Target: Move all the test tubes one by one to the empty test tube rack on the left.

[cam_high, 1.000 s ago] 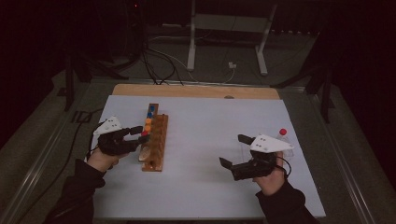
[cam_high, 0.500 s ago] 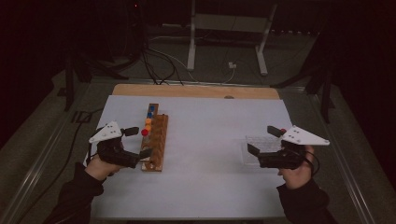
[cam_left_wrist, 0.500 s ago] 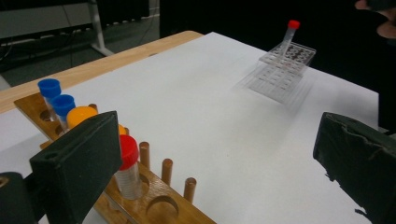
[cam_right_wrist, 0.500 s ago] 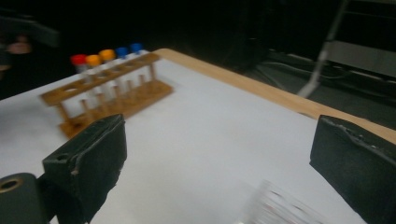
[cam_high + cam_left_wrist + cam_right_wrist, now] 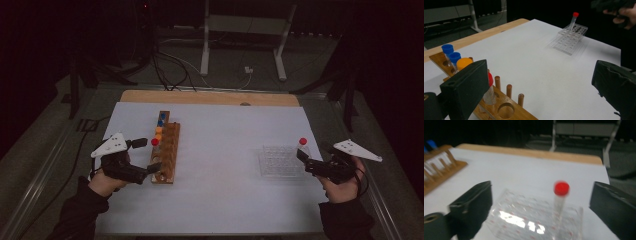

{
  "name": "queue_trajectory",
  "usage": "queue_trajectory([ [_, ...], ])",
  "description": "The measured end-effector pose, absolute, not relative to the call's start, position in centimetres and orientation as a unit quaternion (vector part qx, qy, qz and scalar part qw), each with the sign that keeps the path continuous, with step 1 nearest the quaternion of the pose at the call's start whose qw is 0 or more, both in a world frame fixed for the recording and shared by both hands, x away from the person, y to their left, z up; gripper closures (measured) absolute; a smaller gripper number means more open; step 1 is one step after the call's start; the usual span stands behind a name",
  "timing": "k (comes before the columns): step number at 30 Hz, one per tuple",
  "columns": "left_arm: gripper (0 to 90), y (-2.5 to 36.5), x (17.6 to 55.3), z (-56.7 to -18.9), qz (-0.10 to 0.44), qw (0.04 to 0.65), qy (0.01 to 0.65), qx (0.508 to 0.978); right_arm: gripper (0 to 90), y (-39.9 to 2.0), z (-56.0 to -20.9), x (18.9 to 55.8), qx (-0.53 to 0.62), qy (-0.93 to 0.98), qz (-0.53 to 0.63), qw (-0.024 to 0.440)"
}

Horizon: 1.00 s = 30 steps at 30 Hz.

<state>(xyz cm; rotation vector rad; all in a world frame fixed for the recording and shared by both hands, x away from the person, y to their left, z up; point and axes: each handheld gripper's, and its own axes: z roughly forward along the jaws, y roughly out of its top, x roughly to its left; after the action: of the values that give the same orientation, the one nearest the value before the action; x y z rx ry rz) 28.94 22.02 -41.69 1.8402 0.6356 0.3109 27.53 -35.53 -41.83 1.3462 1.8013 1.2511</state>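
The red-capped tube (image 5: 560, 195) stands upright in the far right corner of the clear rack (image 5: 280, 161), dead ahead at twelve o'clock between the released jaws of the right gripper (image 5: 306, 161), the nearer of the two. Those jaws have just been closing slightly, with nothing pressed. At nine o'clock across the table, the left gripper (image 5: 147, 156) stands released beside a second red tube (image 5: 489, 91) in the wooden rack (image 5: 166, 152).

left gripper (image 5: 150, 155): jaws wide, nothing between, aimed right | right gripper (image 5: 304, 161): jaws wide, just been closing slightly, aimed left
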Motion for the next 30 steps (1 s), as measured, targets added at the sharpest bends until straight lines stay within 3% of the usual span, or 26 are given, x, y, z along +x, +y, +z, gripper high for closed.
queue_trajectory([
  [6, 2.0, 22.0, 29.0, -41.8, 0.128, 0.548, 0.269, 0.781, 17.0, -36.4, -44.1, 28.8, 0.530, 0.675, 0.443, 0.259],
  [12, 2.0, 21.9, 29.1, -42.1, 0.122, 0.544, 0.269, 0.786, 36.6, -36.6, -45.6, 30.1, 0.555, 0.667, 0.430, 0.248],
  [27, 2.1, 22.0, 29.2, -42.3, 0.121, 0.541, 0.272, 0.787, 72.8, -35.8, -46.4, 32.7, 0.552, 0.686, 0.395, 0.264],
  [30, 2.1, 22.0, 29.2, -42.3, 0.120, 0.542, 0.272, 0.786, 74.2, -35.1, -46.2, 32.7, 0.543, 0.696, 0.377, 0.281],
])
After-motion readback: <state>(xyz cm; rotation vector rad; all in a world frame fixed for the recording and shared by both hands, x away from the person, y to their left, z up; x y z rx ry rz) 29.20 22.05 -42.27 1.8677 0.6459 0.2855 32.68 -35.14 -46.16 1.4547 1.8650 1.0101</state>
